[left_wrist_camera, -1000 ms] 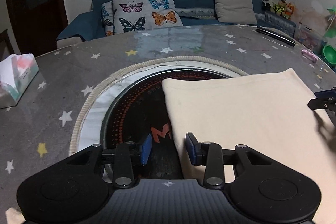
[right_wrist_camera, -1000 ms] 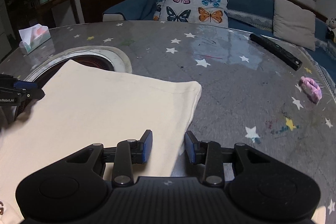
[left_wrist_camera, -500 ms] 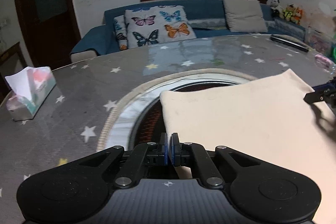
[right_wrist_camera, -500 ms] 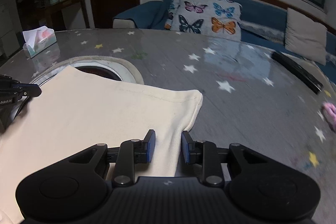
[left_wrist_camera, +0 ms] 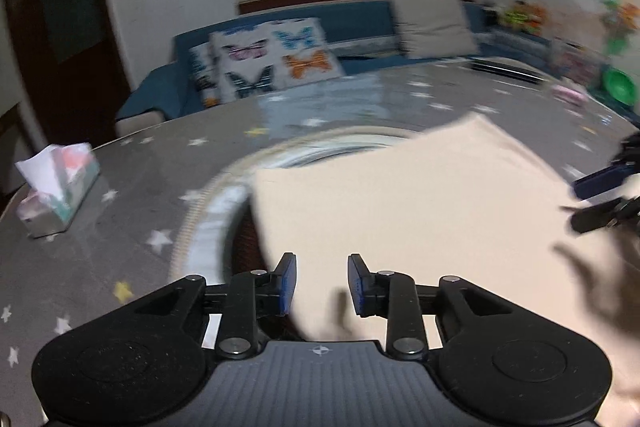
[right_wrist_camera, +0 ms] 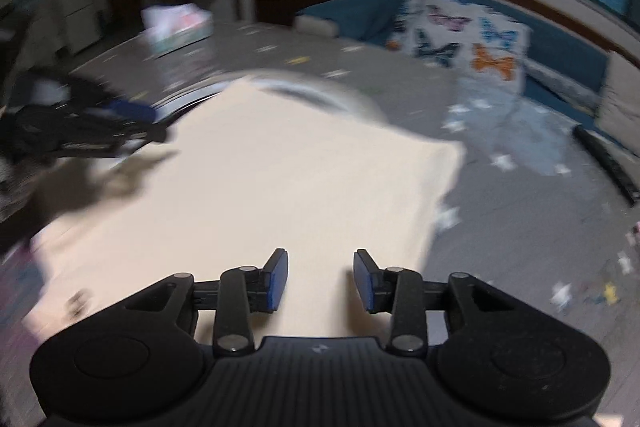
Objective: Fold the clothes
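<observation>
Cream cloth (left_wrist_camera: 408, 211) lies folded flat on the starred surface (left_wrist_camera: 132, 187); left gripper (left_wrist_camera: 322, 285) and right gripper (right_wrist_camera: 320, 281) both gape, empty; fold looks nearly finished.

Cream cloth (left_wrist_camera: 420, 211) on a grey, star-patterned table (left_wrist_camera: 132, 187); butterfly-print pillow (left_wrist_camera: 272, 63).

Both views motion-blurred. Cloth (left_wrist_camera: 420, 211) near edge hidden behind left gripper (left_wrist_camera: 321, 285) body, right side cut by frame. Toys (left_wrist_camera: 520, 13) on sofa (left_wrist_camera: 360, 23) too smeared to identify.
</observation>
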`<state>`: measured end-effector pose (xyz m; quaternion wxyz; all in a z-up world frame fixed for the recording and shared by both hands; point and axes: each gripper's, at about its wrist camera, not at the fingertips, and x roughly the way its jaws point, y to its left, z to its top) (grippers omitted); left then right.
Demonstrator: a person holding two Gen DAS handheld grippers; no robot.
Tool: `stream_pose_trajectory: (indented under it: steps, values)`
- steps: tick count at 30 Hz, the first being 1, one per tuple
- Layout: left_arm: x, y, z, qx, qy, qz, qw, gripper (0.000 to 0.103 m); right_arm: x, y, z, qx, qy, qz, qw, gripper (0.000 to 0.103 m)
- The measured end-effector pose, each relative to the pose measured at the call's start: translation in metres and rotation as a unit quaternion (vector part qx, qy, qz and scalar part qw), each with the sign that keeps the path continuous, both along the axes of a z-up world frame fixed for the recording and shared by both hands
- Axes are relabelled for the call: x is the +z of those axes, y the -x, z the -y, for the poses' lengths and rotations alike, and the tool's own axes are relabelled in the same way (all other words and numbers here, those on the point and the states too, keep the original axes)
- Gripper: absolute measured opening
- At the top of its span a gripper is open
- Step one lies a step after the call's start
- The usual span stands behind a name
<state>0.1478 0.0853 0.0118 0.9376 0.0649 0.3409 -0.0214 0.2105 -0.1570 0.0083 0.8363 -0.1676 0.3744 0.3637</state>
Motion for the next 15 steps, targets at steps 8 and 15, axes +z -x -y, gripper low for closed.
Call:
stream_pose_trajectory:
  steps: [8, 15]
  values:
    - [-0.003, 0.067, 0.057, -0.080, 0.011, 0.009, 0.9967, 0.048, -0.007, 0.086, -0.009, 0.073, 0.004, 0.002, 0.997, 0.041]
    - [-0.017, 0.093, 0.086, -0.114, -0.029, 0.010, 0.9930, 0.051, -0.003, 0.117, -0.002, 0.066, -0.001, 0.033, 0.997, 0.041]
